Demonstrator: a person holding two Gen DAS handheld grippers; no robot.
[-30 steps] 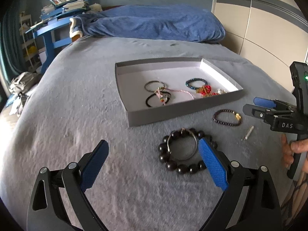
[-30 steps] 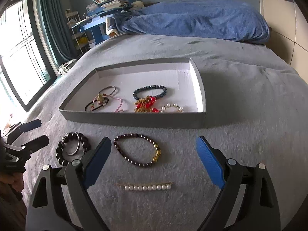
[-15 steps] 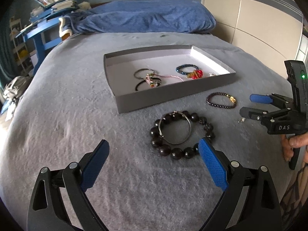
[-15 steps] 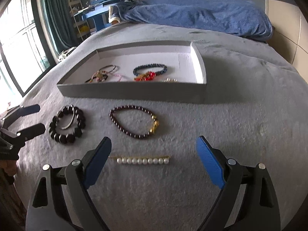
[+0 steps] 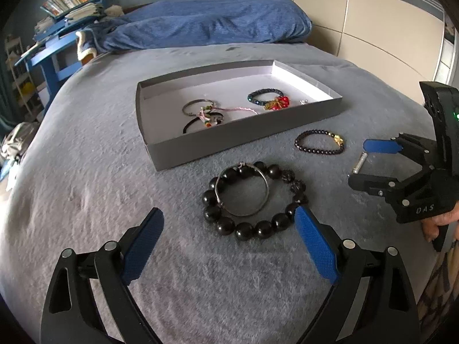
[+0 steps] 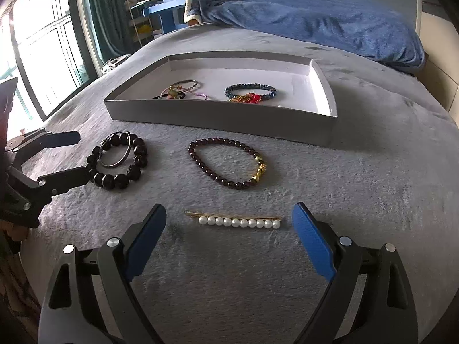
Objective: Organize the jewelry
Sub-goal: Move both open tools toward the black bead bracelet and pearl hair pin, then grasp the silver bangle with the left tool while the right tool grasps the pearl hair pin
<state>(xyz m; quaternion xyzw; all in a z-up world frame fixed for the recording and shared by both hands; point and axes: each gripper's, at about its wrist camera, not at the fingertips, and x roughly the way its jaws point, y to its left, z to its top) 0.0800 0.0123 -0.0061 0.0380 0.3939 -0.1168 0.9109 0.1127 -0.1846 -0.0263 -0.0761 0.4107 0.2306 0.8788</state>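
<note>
A grey tray (image 5: pixel 243 140) (image 6: pixel 218 117) on the bed holds several bracelets. In front of it lie a black bead bracelet (image 5: pixel 252 229) (image 6: pixel 117 177) with a metal bangle (image 5: pixel 243 192) on it, a dark red bead bracelet (image 6: pixel 226 163) (image 5: pixel 318 142) with a gold charm, and a pearl hair clip (image 6: pixel 238 222) (image 5: pixel 358 164). My left gripper (image 5: pixel 228 233) is open, just short of the black bracelet. My right gripper (image 6: pixel 229 235) is open, low over the pearl clip. Each gripper shows in the other's view, the left (image 6: pixel 61 157) and the right (image 5: pixel 370 162).
The bed is covered by a grey blanket (image 5: pixel 86 157). A blue quilt (image 5: pixel 206 25) lies at the head. A blue desk with books (image 5: pixel 57 46) and a window (image 6: pixel 43 51) stand to the left. A wardrobe wall (image 5: pixel 373 28) is at the right.
Both grippers have moved down and closer to the jewelry on the blanket. The right one now has the pearl clip nearly between its fingers. Both have stayed open.
</note>
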